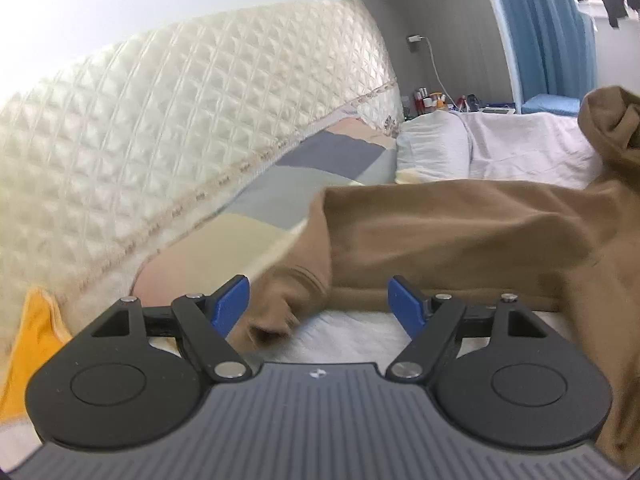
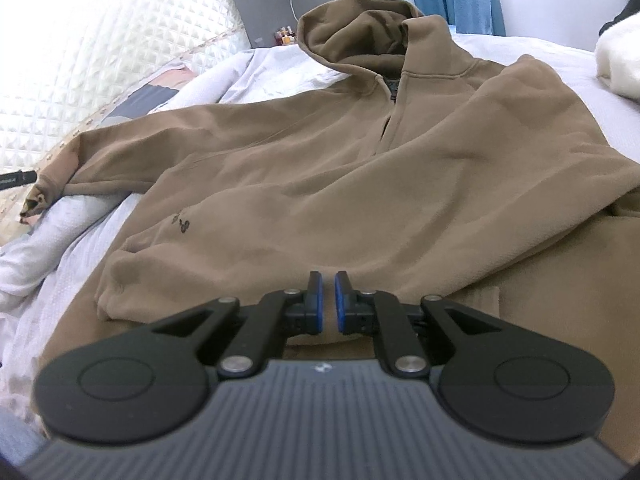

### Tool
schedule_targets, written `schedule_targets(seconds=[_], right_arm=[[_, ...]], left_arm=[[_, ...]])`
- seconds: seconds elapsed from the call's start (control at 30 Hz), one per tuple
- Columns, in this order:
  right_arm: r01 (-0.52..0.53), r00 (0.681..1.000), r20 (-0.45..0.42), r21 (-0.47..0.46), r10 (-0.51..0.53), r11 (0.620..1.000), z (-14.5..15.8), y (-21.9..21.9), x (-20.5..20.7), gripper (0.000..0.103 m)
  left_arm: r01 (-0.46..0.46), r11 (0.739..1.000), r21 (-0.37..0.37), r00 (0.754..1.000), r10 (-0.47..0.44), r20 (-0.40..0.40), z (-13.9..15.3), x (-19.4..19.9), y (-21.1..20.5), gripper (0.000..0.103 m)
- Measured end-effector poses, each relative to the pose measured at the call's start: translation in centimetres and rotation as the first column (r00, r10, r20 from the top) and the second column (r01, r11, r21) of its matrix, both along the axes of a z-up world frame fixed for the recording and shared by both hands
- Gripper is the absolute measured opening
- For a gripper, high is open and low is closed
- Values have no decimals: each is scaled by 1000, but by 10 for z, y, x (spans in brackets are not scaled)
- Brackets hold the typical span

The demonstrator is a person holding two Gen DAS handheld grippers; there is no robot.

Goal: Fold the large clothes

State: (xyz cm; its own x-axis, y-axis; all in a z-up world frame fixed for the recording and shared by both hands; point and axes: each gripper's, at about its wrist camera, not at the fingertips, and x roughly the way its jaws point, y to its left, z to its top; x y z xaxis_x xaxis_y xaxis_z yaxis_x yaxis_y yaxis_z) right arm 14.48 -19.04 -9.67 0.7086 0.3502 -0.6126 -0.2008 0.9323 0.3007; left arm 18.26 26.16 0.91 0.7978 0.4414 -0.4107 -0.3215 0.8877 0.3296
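Observation:
A large brown hoodie (image 2: 360, 160) lies front up on a bed with a white sheet (image 2: 72, 264), its hood (image 2: 352, 28) at the far end. In the left wrist view its sleeve (image 1: 440, 232) stretches across the bed, and the cuff (image 1: 280, 304) hangs blurred just beyond the pads. My left gripper (image 1: 318, 284) is open wide and neither blue pad presses on the cuff. My right gripper (image 2: 328, 276) sits low over the hoodie's near hem with its pads almost together and nothing visibly pinched. The same cuff (image 2: 40, 192) shows at the far left of the right wrist view.
A quilted cream headboard (image 1: 160, 140) runs along the left, with a patchwork pillow (image 1: 320, 160) below it. A yellow cloth (image 1: 32, 340) lies near left. Small bottles (image 1: 428, 100) stand by the wall beyond the bed, beside blue curtains (image 1: 536, 20). A white fluffy item (image 2: 620, 64) lies far right.

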Motion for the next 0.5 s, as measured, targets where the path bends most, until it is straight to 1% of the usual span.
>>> schedule_targets(seconds=[0.07, 0.13, 0.17, 0.2, 0.27, 0.4, 0.43, 0.47, 0.5], right_arm=[[-3, 1000, 0, 3, 3, 1000, 1, 3, 1, 11], [-6, 1000, 1, 6, 6, 1000, 2, 5, 3, 14], [-7, 1000, 2, 13, 7, 1000, 2, 6, 4, 31], [-11, 1000, 5, 26, 11, 1000, 3, 6, 4, 52], [-16, 1000, 20, 54, 15, 998, 4, 7, 4, 67], [-18, 999, 33, 47, 17, 999, 7, 11, 10, 66], [-16, 999, 32, 44, 15, 999, 7, 12, 12, 66], [-14, 999, 30, 41, 12, 999, 6, 12, 15, 66], [-10, 1000, 25, 38, 9, 999, 4, 12, 17, 66]], left_arm=[[9, 1000, 25, 1000, -9, -20, -3, 10, 10, 80], [17, 999, 41, 999, -15, -48, -7, 24, 18, 80], [18, 999, 45, 998, -16, -58, -11, 32, 22, 80], [11, 999, 53, 998, -8, -67, -13, 38, 25, 80], [-9, 998, 70, 996, 15, -87, -20, 53, 31, 80], [-16, 991, 134, 989, 35, -145, -38, 77, 43, 80], [-24, 990, 141, 986, 46, -158, -42, 82, 48, 77], [-27, 991, 130, 984, 49, -170, -44, 87, 53, 68], [-25, 995, 95, 983, 42, -179, -45, 89, 58, 60]])
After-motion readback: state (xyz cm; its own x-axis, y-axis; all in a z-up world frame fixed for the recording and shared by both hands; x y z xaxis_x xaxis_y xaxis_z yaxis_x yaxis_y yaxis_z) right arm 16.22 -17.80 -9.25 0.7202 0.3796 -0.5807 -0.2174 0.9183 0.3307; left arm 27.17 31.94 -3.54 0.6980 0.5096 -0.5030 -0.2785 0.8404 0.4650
